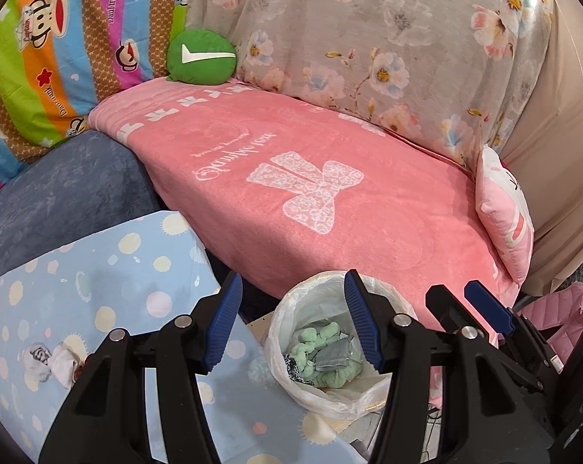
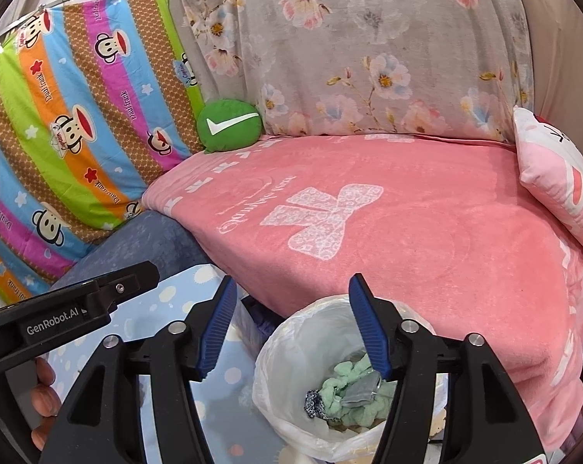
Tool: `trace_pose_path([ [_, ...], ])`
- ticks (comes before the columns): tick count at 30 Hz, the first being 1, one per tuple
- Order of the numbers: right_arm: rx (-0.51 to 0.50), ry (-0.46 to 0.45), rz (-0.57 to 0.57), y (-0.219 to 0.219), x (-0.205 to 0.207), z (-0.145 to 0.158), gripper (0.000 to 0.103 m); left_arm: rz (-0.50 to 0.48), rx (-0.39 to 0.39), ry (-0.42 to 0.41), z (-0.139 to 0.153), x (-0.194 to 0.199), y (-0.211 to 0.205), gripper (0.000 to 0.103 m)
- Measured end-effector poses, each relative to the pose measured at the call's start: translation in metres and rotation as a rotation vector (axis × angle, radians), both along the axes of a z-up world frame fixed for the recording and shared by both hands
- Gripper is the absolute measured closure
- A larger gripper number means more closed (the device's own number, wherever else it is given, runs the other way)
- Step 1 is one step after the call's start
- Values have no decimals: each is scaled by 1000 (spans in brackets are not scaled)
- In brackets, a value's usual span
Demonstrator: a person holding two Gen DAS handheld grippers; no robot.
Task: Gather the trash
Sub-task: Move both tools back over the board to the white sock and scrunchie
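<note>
Right now my left gripper (image 1: 293, 324) and right gripper (image 2: 291, 328) both hang spread wide and empty above the lined trash bin (image 1: 287, 309), which sits at about five o'clock in each wrist view. Green crumpled trash (image 1: 322, 355) and a grey scrap (image 2: 359, 388) already lie inside it. Beyond, from twelve to two o'clock, the pink blanket (image 1: 330, 201) looks bare of litter. My worry: a careless finger could snag the loose bag liner (image 2: 287, 406) and tip the bin, since both grippers crowd its rim.
</note>
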State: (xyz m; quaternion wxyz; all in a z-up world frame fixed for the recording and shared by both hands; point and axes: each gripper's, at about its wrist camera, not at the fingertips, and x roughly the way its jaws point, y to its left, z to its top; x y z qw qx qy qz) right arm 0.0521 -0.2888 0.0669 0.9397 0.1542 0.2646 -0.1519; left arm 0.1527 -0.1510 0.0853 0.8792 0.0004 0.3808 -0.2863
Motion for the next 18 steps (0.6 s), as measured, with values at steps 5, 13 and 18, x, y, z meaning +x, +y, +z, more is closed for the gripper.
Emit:
trace_pose_path([
  [5,-6,5,27,17,10,0,39,27,-4,1,-2,5,18,51],
  [13,-18,26,82,51,27,-8,33,119,-20,22,-13,18,65,43],
  [18,-21,50,134,82,42,-17,33,193,-24,55,-26,30,102,42],
])
